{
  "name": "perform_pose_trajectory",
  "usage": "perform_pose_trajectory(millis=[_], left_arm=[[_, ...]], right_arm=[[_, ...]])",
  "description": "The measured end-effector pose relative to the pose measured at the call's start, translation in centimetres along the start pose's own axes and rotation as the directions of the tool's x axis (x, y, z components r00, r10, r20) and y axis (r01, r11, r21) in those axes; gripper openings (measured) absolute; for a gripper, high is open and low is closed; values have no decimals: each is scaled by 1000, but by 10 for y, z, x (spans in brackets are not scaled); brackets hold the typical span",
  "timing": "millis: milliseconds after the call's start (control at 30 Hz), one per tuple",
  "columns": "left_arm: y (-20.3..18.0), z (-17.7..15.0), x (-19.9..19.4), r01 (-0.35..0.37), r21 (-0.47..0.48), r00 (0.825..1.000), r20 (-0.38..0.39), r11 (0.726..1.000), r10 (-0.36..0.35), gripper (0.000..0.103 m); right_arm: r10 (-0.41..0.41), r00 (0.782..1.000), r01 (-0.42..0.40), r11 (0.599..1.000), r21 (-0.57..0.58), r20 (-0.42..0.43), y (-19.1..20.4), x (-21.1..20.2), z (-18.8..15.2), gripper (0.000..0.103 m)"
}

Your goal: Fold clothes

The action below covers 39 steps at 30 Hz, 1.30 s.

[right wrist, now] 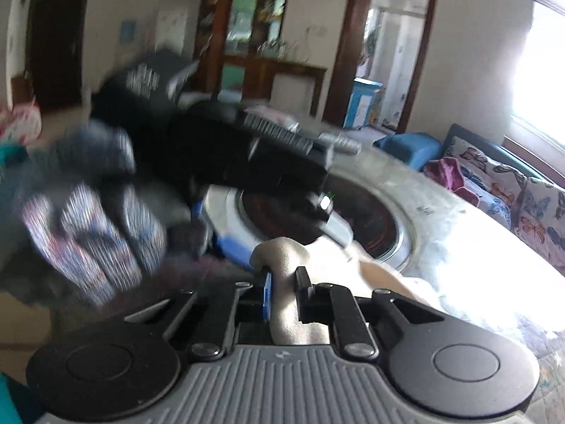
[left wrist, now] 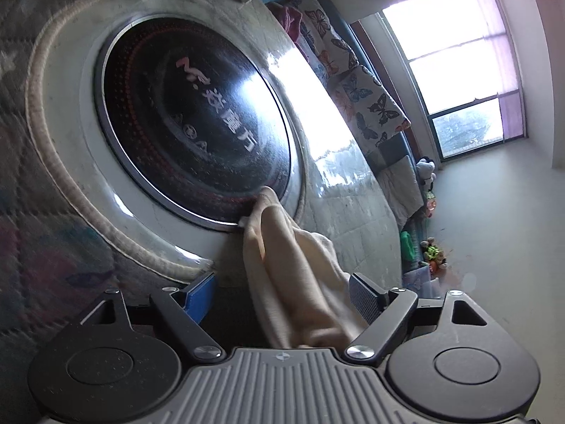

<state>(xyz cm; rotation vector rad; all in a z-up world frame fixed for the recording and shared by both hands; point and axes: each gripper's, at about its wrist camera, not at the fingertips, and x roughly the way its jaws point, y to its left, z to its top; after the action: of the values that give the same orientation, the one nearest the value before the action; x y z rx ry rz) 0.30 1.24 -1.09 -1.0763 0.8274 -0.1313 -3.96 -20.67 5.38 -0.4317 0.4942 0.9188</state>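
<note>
A beige cloth (left wrist: 293, 268) hangs between my left gripper's (left wrist: 282, 293) wide-open fingers, its far end lying against a round black glass plate (left wrist: 190, 120) set in the table. The cloth touches neither pad that I can see. My right gripper (right wrist: 284, 279) is shut on a fold of the same beige cloth (right wrist: 282, 251). In the right wrist view the left gripper (right wrist: 268, 148) shows blurred, held by a gloved hand (right wrist: 91, 233) above the table.
The table has a quilted cover (left wrist: 53, 212) and a white ring around the glass plate. A butterfly-print sofa (left wrist: 356, 81) stands along the window (left wrist: 459, 70). Toys (left wrist: 430, 247) lie on the floor. A wooden cabinet (right wrist: 247, 35) and doorway (right wrist: 395, 42) stand behind.
</note>
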Motion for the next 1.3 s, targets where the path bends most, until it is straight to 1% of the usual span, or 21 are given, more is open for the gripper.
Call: perform_pose_trajectory(millis=[67,100,133,167,233,300,367,400,467,567,633,733,867,900,967,1067,1167,1200,1233,1267,1300], left_arm=[[0,0,9,27,-12,999,-20,1000,-28,82],[0,0,13,39,-9,999,-27,999,-39,77],[0,0,17,52,-5,998,-33,999,-52,67],[1,1,20,58,-8,998,-39,998,-58,60],[4,2,25,65,-19,997,-49,998,-66,36],[8,1,24,60,-15,997,-44,998,-61,23],[11,0,22,49,-1,998,-39,999,-49,19],[12,0,21,44,6,998,-36,999,-43,17],[15,-1,19,32,21,999,-30,999,-31,16],[14,-3,17,21,44,1000,-22,999,-20,16],[11,-6,15,14,71,1000,-15,997,-13,16],[6,-9,14,-1,115,1000,-3,993,1,16],[-3,-13,15,-28,174,1000,13,984,26,16],[-5,-13,16,-35,185,999,16,982,33,16],[-8,-15,16,-49,207,999,21,977,46,16],[-13,-17,18,-67,235,998,26,970,62,16],[-21,-18,23,-83,263,996,33,961,77,16],[-23,-18,24,-90,275,996,37,957,83,16],[-27,-20,25,-97,289,995,42,952,89,16],[-29,-21,25,-102,303,995,47,948,92,16],[-31,-22,24,-106,317,994,51,943,95,16]], right_arm=[[8,1000,-9,1000,29,15,-6,-8,1,12],[13,1000,-14,999,43,22,-9,-12,2,12],[21,1000,-21,999,42,21,-9,-14,0,12],[29,999,-29,999,41,19,-9,-15,-1,12],[45,999,-45,999,30,11,-9,-18,-5,12],[55,998,-55,998,42,2,-12,-19,-8,13],[65,998,-65,996,54,-7,-15,-20,-11,19],[65,998,-64,995,81,-4,-17,-25,-15,20],[62,998,-62,989,135,-1,-21,-35,-24,23],[-34,999,37,979,201,-20,-37,-50,-40,23],[-97,995,103,965,243,-36,-49,-61,-51,23],[-222,972,237,921,309,-82,-77,-72,-68,26],[-316,937,349,846,403,-147,-116,-77,-87,29],[-323,933,360,830,426,-161,-128,-72,-90,30],[-321,931,364,806,467,-172,-145,-69,-101,36],[-308,932,361,768,530,-188,-166,-58,-118,37],[-277,945,324,740,590,-171,-176,-55,-128,37],[-270,949,313,738,598,-164,-178,-55,-129,36],[-263,952,302,736,606,-156,-179,-55,-130,30],[-256,955,292,734,614,-148,-180,-55,-130,16],[-252,959,279,735,618,-132,-178,-58,-129,13]])
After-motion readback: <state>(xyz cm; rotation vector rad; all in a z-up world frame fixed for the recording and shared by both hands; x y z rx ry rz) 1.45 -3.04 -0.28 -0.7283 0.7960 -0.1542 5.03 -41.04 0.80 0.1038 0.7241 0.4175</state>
